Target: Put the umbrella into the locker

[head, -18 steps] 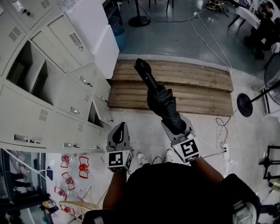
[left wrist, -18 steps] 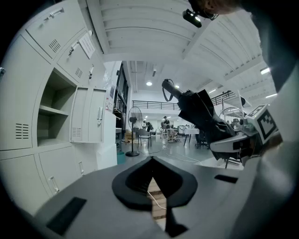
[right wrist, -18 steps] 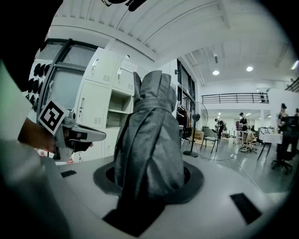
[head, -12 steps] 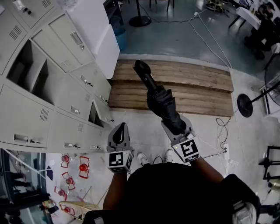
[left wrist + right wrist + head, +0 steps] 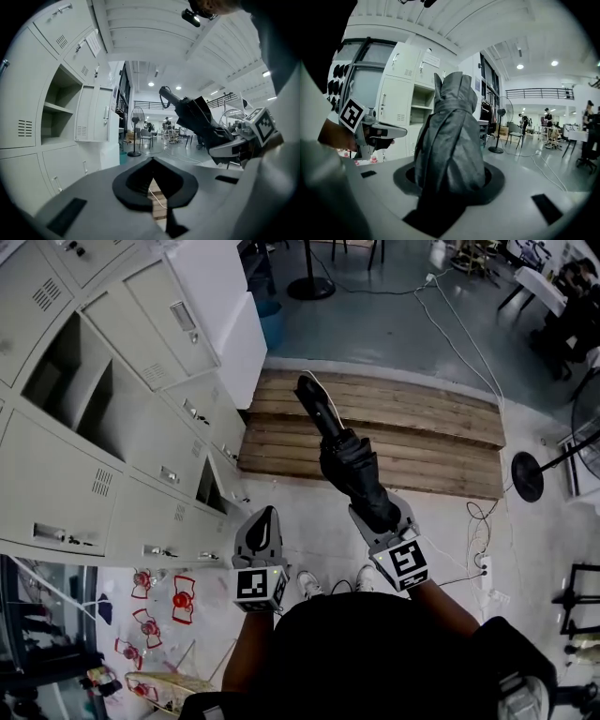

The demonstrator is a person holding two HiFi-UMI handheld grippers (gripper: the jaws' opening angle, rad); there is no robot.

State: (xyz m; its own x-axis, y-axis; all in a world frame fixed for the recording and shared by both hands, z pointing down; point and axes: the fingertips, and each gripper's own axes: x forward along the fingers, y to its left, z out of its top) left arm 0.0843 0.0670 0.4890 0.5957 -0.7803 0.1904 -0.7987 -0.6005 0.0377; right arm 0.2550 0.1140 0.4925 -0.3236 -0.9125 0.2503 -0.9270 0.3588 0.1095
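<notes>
The bank of grey lockers (image 5: pixel 122 427) fills the left side, at about ten o'clock from the person. One open compartment (image 5: pixel 66 381) with a divider in it gapes near the top, and lower down a small door (image 5: pixel 214 486) stands ajar. In the left gripper view the same open compartment (image 5: pixel 58 112) sits at nine o'clock, with a shelf across it.

The left gripper (image 5: pixel 267 514) comes next, held out low in front of the person with its tip toward twelve o'clock. Its jaws are pressed together at the tips (image 5: pixel 152 160) with nothing between them.

Just to its right is the black folded umbrella (image 5: pixel 349 465). It slants up and away toward eleven o'clock, and its handle (image 5: pixel 311 392) shows over the near edge of the wooden platform (image 5: pixel 431 427). It is out in the air, well apart from the open compartment and not in any locker. The right gripper (image 5: pixel 382 519) is clamped on the lower, fabric end of it. In the right gripper view the bundled cloth (image 5: pixel 450 140) rises straight out from between the jaws and fills the gap.

The wooden platform lies at twelve o'clock, past both grippers. Further right, at about two o'clock, the round base of a fan (image 5: pixel 528 476) stands on the pale floor, with cables trailing near it
</notes>
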